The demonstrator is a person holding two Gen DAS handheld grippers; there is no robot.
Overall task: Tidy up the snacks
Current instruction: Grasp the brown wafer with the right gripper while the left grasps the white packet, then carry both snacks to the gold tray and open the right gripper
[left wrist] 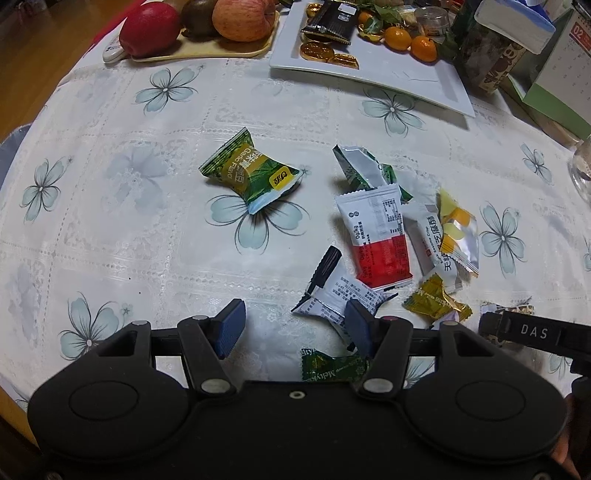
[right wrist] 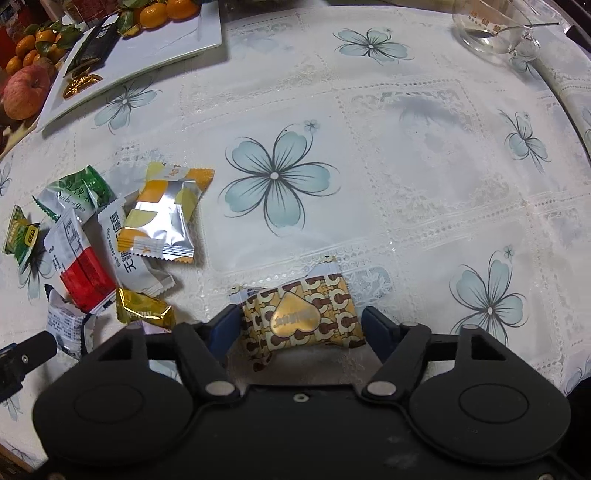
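Left tool (left wrist: 295, 325) hangs low over the counter (left wrist: 147, 229), jaws spread wide and gripping nothing. Between its blue pads sits mostly bare flowered cloth; the right pad (left wrist: 356, 325) overlaps the edge of a white wrapper with black print (left wrist: 332, 291), though whether it touches I cannot tell. A green candy (left wrist: 332, 369) peeks out just below the pads, close to the tool body. Up in the centre of the left view lies a green garlic-flavour packet (left wrist: 251, 173), well apart from the tool. To the right of centre sits the heap: a red and white sachet (left wrist: 376, 240), a yellow and silver packet (left wrist: 458, 232) and a gold candy (left wrist: 436, 299).

Over in the right view, the right tool (right wrist: 301, 325) has a brown and gold packet with a heart badge (right wrist: 299, 317) lying squarely between its pads. Jaws partly drawn in; the left pad looks to meet the wrapper's end, the right pad stands just beside it with a sliver of gap, so no firm grip shows. The packet rests flat on the counter, lower centre of the frame.

A white tray (right wrist: 166, 48) with tangerines and a dark bar sits upper left, a glass cup (right wrist: 495, 33) upper right.
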